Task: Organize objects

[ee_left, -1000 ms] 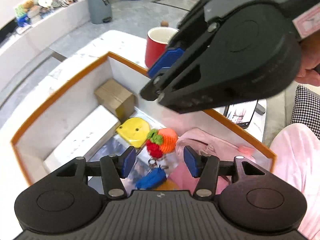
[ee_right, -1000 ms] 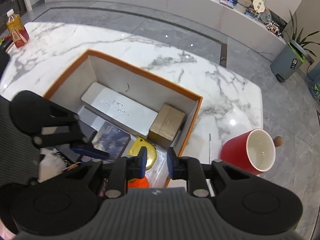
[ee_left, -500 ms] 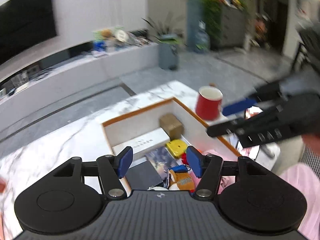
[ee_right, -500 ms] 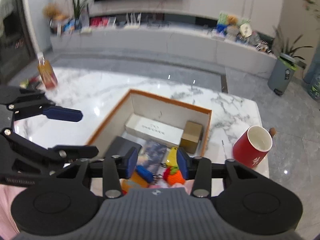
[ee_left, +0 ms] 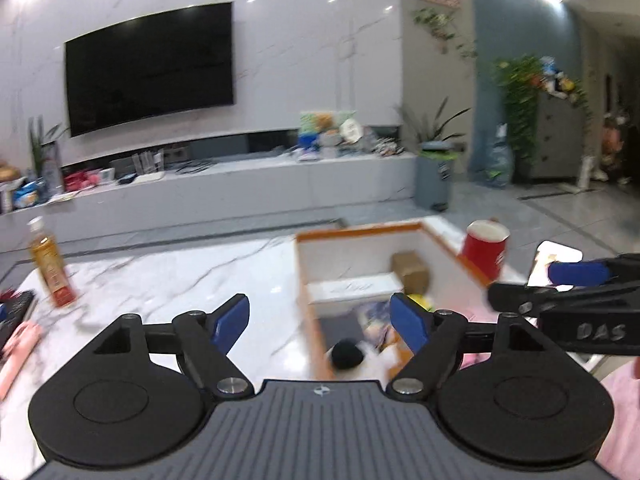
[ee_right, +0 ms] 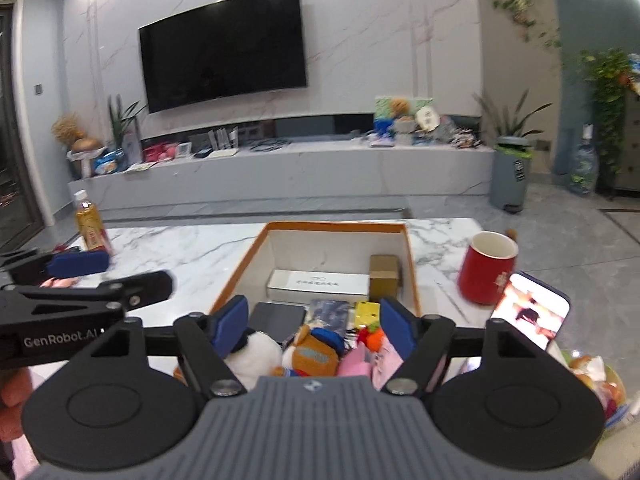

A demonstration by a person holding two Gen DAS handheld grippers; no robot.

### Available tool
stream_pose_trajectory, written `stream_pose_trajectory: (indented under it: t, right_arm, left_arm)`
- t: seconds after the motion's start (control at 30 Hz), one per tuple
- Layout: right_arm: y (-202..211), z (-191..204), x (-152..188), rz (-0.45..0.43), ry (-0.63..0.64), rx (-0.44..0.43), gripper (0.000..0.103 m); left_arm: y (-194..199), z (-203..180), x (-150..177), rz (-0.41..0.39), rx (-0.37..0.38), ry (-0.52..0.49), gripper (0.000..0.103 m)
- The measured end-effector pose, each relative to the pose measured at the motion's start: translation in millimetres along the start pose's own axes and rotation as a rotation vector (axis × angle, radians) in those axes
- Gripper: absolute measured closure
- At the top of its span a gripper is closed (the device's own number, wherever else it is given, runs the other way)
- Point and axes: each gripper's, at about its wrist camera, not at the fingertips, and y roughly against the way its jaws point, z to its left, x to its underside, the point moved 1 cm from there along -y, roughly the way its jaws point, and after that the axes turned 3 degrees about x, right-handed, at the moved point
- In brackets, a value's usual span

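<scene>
Left view: the left tongs (ee_left: 320, 322) gape wide and empty above the table (ee_left: 168, 280); the box (ee_left: 360, 236) lies ahead to their right, with the mug (ee_left: 484, 250) beyond it.

Right view: the right tongs (ee_right: 309, 326) stand wide, empty, over toys (ee_right: 312, 350) at the box's (ee_right: 336, 226) near end; the left tongs (ee_right: 100, 276) hover left.

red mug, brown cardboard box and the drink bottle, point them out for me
red mug (ee_right: 486, 276), right wrist view, on its red outer wall.
brown cardboard box (ee_right: 383, 278), right wrist view, on its front face inside the orange-rimmed box.
drink bottle (ee_right: 91, 228), right wrist view, on its labelled body.
</scene>
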Motion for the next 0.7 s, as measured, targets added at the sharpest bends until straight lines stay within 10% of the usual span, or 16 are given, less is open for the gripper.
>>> stream_pose_trajectory:
  t: [0.7]
  right_arm:
    - [-31.5, 8.0, 52.1, 0.114, -0.054, 0.057, 0.026]
  left_arm:
    - [-29.0, 4.0, 40.5, 0.139, -0.023, 0.034, 0.011]
